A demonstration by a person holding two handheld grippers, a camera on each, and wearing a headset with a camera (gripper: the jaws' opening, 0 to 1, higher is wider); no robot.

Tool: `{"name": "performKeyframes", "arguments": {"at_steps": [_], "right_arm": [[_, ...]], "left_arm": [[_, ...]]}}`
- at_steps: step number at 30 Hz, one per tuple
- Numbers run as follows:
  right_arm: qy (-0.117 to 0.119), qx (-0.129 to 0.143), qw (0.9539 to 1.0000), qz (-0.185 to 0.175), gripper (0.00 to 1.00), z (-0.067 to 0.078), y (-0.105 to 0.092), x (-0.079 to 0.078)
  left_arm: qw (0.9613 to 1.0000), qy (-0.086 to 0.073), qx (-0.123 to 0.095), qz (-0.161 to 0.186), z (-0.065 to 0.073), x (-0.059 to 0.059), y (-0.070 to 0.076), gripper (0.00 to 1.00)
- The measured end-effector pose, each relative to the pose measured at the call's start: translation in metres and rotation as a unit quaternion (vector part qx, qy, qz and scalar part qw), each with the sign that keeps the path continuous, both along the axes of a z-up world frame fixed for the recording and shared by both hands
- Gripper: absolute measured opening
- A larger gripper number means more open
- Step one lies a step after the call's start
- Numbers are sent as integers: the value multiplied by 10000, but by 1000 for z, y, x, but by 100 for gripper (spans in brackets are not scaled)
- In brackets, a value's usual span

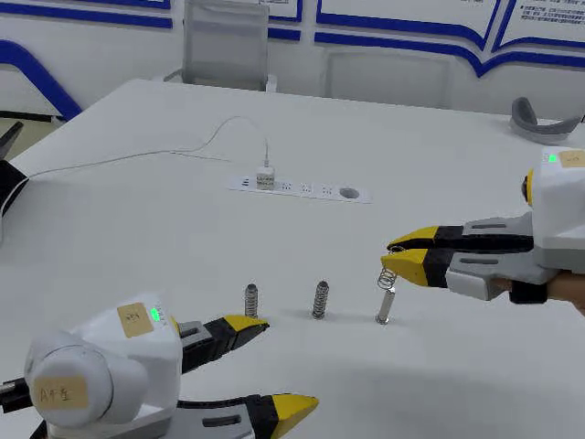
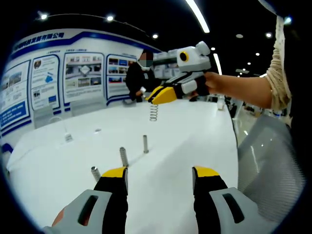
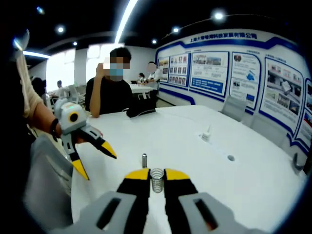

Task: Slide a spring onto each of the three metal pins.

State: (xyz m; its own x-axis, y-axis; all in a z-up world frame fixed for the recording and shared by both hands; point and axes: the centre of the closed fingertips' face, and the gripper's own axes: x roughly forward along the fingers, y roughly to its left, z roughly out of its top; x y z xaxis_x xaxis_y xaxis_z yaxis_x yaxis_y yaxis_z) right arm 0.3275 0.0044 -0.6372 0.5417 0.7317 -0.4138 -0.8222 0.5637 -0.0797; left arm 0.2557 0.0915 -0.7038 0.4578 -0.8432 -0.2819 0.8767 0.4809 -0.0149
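Three metal pins stand in a row on the white table. The left pin and the middle pin each carry a spring. The right pin is bare. My right gripper is shut on a spring, which hangs just above and slightly tilted over the bare pin. In the right gripper view the spring sits between the yellow jaws, with a pin beyond. My left gripper is open and empty, near the table's front edge, close to the left pin. The left gripper view has the bare pin below the held spring.
A white power strip with a plugged charger and cable lies across the middle of the table. A grey chair stands at the far edge, and a grey curved object lies at the back right. A person sits across the table.
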Motion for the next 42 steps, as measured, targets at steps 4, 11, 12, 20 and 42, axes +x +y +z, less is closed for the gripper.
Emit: {"name": "performKeyframes", "arguments": {"at_steps": [4, 11, 12, 20, 42], "right_arm": [[-12, -20, 9998, -203, 12, -2, -8, 10], [46, -72, 9985, -537, 12, -16, -20, 25], [67, -47, 9981, -608, 12, -18, -22, 28], [230, -75, 9953, -934, 12, -42, -35, 43], [384, -45, 9933, -1089, 12, -70, -37, 51]], "left_arm": [[10000, 3, -16, 24, 0, 1, 0, 54], [10000, 44, -1, 37, -3, 0, 1, 54], [10000, 43, 0, 44, -2, 0, 1, 54], [10000, 49, 0, 50, -3, 1, 1, 53], [9999, 79, 65, 100, -6, 0, 7, 51]]}}
